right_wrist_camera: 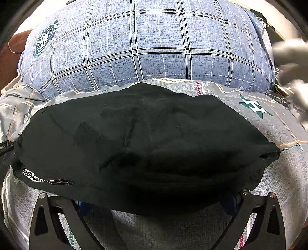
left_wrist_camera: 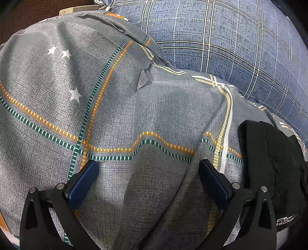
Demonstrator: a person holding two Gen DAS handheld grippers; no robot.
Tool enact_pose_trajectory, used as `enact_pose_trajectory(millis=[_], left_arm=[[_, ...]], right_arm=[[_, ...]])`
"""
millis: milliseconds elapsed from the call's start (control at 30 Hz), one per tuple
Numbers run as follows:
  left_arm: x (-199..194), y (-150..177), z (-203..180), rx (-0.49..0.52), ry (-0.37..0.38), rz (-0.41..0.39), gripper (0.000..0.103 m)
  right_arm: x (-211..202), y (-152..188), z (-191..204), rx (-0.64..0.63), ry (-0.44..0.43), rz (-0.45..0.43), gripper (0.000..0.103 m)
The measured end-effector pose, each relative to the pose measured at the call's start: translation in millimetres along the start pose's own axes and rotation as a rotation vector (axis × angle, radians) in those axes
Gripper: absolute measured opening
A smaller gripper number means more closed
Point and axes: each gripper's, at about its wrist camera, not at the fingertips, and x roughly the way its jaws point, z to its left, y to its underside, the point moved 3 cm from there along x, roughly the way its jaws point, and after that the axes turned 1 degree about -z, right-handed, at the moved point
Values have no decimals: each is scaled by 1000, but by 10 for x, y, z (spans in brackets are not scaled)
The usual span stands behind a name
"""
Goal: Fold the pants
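Note:
The black pants [right_wrist_camera: 146, 146] lie folded in a compact bundle on the grey checked bedsheet [right_wrist_camera: 288, 163], with a white logo at their near left corner. My right gripper [right_wrist_camera: 154, 207] is open; its arms stand wide apart and the fingertips are hidden under the near edge of the pants. In the left wrist view the pants [left_wrist_camera: 269, 169] show at the right edge. My left gripper [left_wrist_camera: 148, 180] is open and empty over the bare sheet [left_wrist_camera: 96, 96], left of the pants, its blue pads [left_wrist_camera: 82, 184] wide apart.
A blue plaid pillow [right_wrist_camera: 146, 48] lies just behind the pants; it also shows in the left wrist view [left_wrist_camera: 221, 38]. A wooden bed edge [left_wrist_camera: 80, 9] and dark floor are at the far left. Blurred grey things [right_wrist_camera: 290, 57] are at the right.

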Motion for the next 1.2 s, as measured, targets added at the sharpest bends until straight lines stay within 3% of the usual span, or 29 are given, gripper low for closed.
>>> enact_pose_trajectory(millis=[1200], left_arm=[[-5,20,16,1,-1,0,103]], right_arm=[[73,15,-41,-4,-6,-4,103]])
